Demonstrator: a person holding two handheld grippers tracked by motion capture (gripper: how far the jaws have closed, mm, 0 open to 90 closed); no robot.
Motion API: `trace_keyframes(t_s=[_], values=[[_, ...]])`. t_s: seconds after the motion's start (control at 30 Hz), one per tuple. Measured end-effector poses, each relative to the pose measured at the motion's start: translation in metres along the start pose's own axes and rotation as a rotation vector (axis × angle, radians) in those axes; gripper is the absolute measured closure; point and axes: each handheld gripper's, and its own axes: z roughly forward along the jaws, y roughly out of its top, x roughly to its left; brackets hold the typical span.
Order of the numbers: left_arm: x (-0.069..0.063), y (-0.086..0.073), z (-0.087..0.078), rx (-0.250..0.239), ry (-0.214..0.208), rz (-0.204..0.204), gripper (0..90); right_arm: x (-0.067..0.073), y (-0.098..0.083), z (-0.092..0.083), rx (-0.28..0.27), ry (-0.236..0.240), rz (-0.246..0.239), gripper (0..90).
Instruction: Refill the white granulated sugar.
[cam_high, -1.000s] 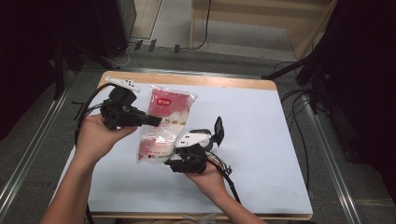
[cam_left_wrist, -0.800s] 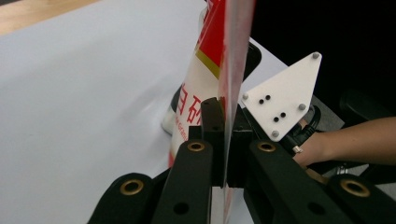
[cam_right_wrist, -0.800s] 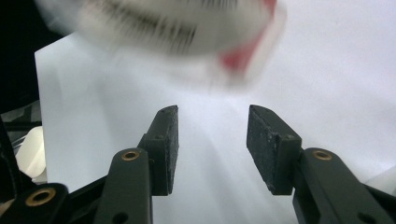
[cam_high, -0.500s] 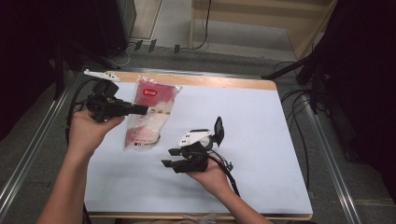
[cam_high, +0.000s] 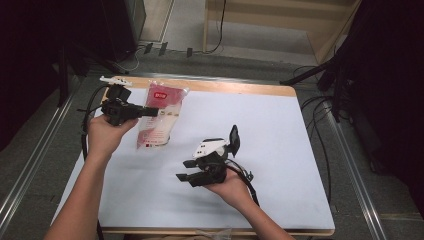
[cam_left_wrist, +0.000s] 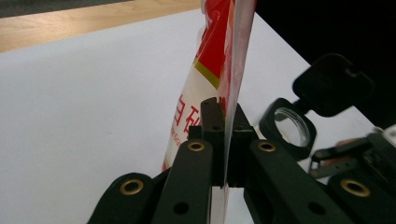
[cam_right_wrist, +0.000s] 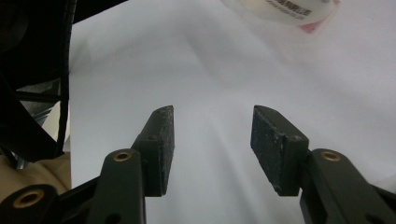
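A clear plastic bag with a red and white label (cam_high: 161, 116) hangs by its edge from my left gripper (cam_high: 153, 112), which is shut on it over the table's far left. In the left gripper view the black jaws (cam_left_wrist: 223, 122) pinch the bag's thin film (cam_left_wrist: 212, 60), which rises upright between them. My right gripper (cam_high: 184, 171) is held low over the middle of the white mat, pointing left, a short way from the bag's lower end. Its jaws (cam_right_wrist: 212, 140) stand open with only bare mat between them, and the bag's bottom (cam_right_wrist: 280, 9) lies beyond.
The white mat (cam_high: 280, 140) covers a wooden table with its bare edge (cam_high: 240, 86) at the back. Metal rails run along both sides of the table. Cables (cam_high: 320, 115) trail on the floor to the right. The right gripper's camera lens (cam_left_wrist: 292, 128) shows close in the left gripper view.
My left hand has carried the bag to the left and toward the far edge, away from the right gripper. The right hand has stayed in place.
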Motion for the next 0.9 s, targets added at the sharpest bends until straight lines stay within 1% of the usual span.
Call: trace_keyframes(t_s=[0.1,0.13,0.2,0.27,0.33,0.37,0.43,0.5,0.57,0.6,0.63,0.73,0.77,0.87,0.9], values=[[0.004,0.001,0.011,-0.002,0.023,0.016,90.0,-0.001,-0.001,-0.003,0.000,-0.003,0.003,50.0],[0.005,0.001,0.015,-0.008,0.022,0.016,90.0,-0.002,-0.002,-0.003,-0.006,-0.005,0.000,50.0],[0.007,0.001,0.020,-0.009,0.033,0.019,90.0,-0.003,-0.003,-0.006,-0.008,-0.011,0.009,50.0],[0.010,-0.001,0.025,0.000,0.042,0.026,90.0,-0.004,-0.004,-0.008,-0.010,-0.024,0.008,50.0],[0.013,-0.003,0.029,0.022,0.046,0.025,90.0,-0.004,-0.004,-0.009,-0.009,-0.028,0.013,50.0],[0.015,-0.005,0.030,0.005,0.035,0.023,90.0,-0.004,-0.005,-0.010,-0.010,-0.032,0.015,50.0],[0.020,-0.007,0.028,-0.006,0.007,0.007,90.0,-0.004,-0.005,-0.011,-0.008,-0.035,0.010,50.0],[0.023,-0.010,0.025,-0.011,-0.001,-0.001,90.0,-0.004,-0.005,-0.012,-0.011,-0.034,0.007,50.0],[0.025,-0.012,0.023,-0.014,0.003,-0.008,90.0,-0.005,-0.005,-0.012,-0.013,-0.034,0.004,49.9],[0.026,-0.014,0.022,-0.011,-0.006,-0.006,90.0,-0.005,-0.005,-0.012,-0.014,-0.035,0.005,49.9],[0.025,-0.015,0.021,-0.012,-0.004,-0.004,90.0,-0.005,-0.004,-0.012,-0.011,-0.035,0.010,49.9],[0.023,-0.019,0.018,0.002,-0.006,0.028,89.9,-0.005,-0.004,-0.012,-0.006,-0.038,0.001,49.7],[0.022,-0.020,0.017,0.004,-0.011,0.027,89.6,-0.005,-0.005,-0.012,-0.004,-0.041,-0.001,49.7],[0.020,-0.023,0.014,0.005,-0.005,0.041,88.5,-0.003,-0.007,-0.012,0.002,-0.046,-0.009,49.7],[0.019,-0.025,0.013,0.005,-0.002,0.037,88.5,-0.003,-0.007,-0.013,0.003,-0.044,-0.006,49.7]])
